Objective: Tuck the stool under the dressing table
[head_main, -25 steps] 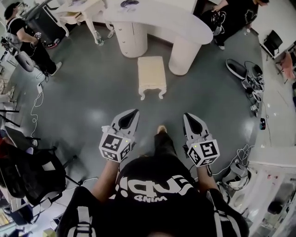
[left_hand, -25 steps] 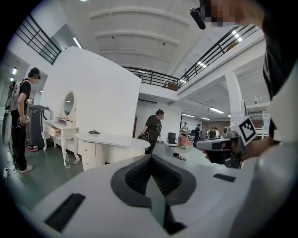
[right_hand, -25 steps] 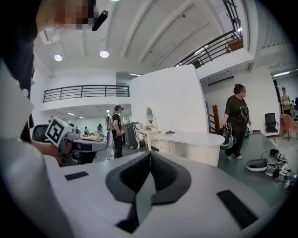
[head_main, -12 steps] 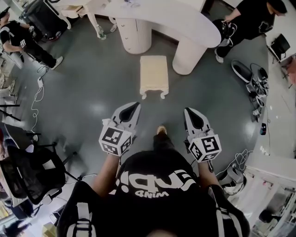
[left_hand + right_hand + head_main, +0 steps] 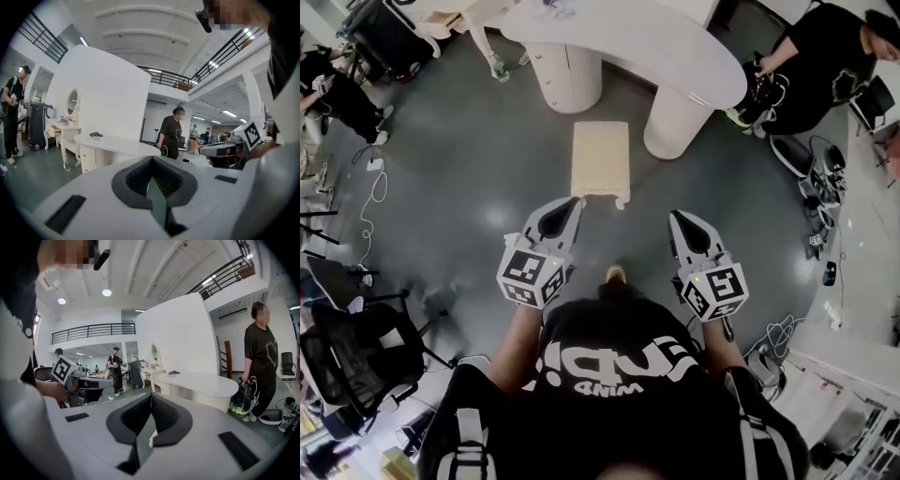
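A cream stool (image 5: 601,159) stands on the grey floor in front of the white curved dressing table (image 5: 649,39), between its two round pedestals (image 5: 572,77) and outside the tabletop. My left gripper (image 5: 576,201) is shut and empty, its tip just short of the stool's near left corner. Level with it, my right gripper (image 5: 677,217) is shut and empty, to the right of the stool and apart from it. The left gripper view shows the tabletop (image 5: 111,143) ahead over shut jaws (image 5: 150,162). It appears again (image 5: 201,382) in the right gripper view beyond shut jaws (image 5: 151,397).
A person in black (image 5: 825,66) stands at the table's right end. Another person (image 5: 337,89) is at the far left by a second cream vanity (image 5: 455,17). A black chair (image 5: 356,352) sits at the lower left, a cable (image 5: 367,202) trails on the floor, and gear (image 5: 816,178) lies at the right.
Both grippers and the person carrying them have moved forward toward the stool and table. The stool now lies just ahead of the left tip. Both jaws stayed shut.
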A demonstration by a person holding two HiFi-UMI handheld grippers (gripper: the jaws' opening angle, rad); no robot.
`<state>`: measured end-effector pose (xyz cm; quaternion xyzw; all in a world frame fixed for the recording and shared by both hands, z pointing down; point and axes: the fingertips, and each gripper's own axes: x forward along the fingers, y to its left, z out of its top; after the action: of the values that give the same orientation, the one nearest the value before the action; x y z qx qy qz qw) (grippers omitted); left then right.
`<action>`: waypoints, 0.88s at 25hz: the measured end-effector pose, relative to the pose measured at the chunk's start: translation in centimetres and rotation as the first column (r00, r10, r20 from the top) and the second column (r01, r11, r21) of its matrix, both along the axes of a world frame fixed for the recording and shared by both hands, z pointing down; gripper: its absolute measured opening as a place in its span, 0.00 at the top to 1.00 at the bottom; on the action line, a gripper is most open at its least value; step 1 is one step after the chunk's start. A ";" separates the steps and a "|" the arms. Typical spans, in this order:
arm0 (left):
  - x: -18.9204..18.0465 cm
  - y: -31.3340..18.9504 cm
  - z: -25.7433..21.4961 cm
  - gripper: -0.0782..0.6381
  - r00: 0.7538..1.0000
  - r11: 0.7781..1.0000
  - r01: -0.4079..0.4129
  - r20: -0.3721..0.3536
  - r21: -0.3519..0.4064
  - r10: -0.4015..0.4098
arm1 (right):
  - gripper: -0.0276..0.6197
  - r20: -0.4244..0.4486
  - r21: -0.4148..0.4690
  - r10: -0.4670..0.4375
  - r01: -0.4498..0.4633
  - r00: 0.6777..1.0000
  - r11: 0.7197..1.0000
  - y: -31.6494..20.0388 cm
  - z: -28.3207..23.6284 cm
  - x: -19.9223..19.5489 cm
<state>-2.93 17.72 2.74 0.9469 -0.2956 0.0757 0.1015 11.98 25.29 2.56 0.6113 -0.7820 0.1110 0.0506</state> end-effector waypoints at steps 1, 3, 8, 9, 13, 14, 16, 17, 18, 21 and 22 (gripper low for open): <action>0.9 -0.5 -0.1 0.88 1.000 1.000 0.001 -0.002 0.000 -0.001 | 0.92 0.002 -0.001 -0.002 0.002 1.000 1.000 -0.5 0.0 0.9; 2.4 -1.2 -0.1 0.88 1.000 1.000 0.001 -0.002 0.000 -0.001 | 0.92 0.003 -0.007 -0.006 0.006 1.000 1.000 -1.2 0.1 2.4; 4.0 -3.0 0.2 0.88 1.000 1.000 0.015 0.005 0.007 -0.015 | 0.92 0.014 -0.023 -0.018 0.018 1.000 1.000 -2.9 0.9 4.8; 3.9 -3.3 0.3 0.88 1.000 1.000 0.022 0.007 0.007 -0.022 | 0.92 0.017 -0.025 -0.022 0.023 1.000 0.999 -3.3 1.1 5.0; 3.0 -4.7 1.1 0.88 0.998 0.998 0.058 0.034 -0.005 -0.058 | 0.92 0.021 -0.031 -0.046 0.047 0.999 0.998 -5.1 1.5 5.0; 2.6 -5.1 1.3 0.88 0.997 0.998 0.063 0.040 -0.008 -0.063 | 0.92 0.023 -0.034 -0.049 0.050 0.999 0.998 -5.5 1.6 4.8; 2.2 -5.9 1.7 0.88 0.997 0.998 0.061 0.050 -0.012 -0.061 | 0.92 0.027 -0.042 -0.051 0.052 0.998 0.998 -6.5 1.9 4.4; 2.2 -6.3 1.7 0.88 0.997 0.998 0.056 0.051 -0.012 -0.055 | 0.92 0.028 -0.044 -0.052 0.053 0.998 0.998 -7.0 2.1 4.2; 2.1 -6.8 1.7 0.88 0.998 0.999 0.049 0.048 -0.012 -0.049 | 0.92 0.028 -0.046 -0.052 0.053 0.998 0.998 -7.5 2.2 4.0; 2.2 -8.8 1.7 0.88 0.999 0.999 0.036 0.037 -0.016 -0.036 | 0.92 0.025 -0.052 -0.046 0.048 0.999 0.997 -9.3 2.5 3.7; 2.2 -9.7 1.8 0.88 0.999 0.999 0.036 0.039 -0.025 -0.035 | 0.92 0.025 -0.054 -0.043 0.044 0.999 0.998 -10.1 2.5 3.6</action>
<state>-0.76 8.01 4.53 0.9384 -0.3134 0.0960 0.1091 15.60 15.18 5.11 0.5910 -0.7924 0.1385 0.0605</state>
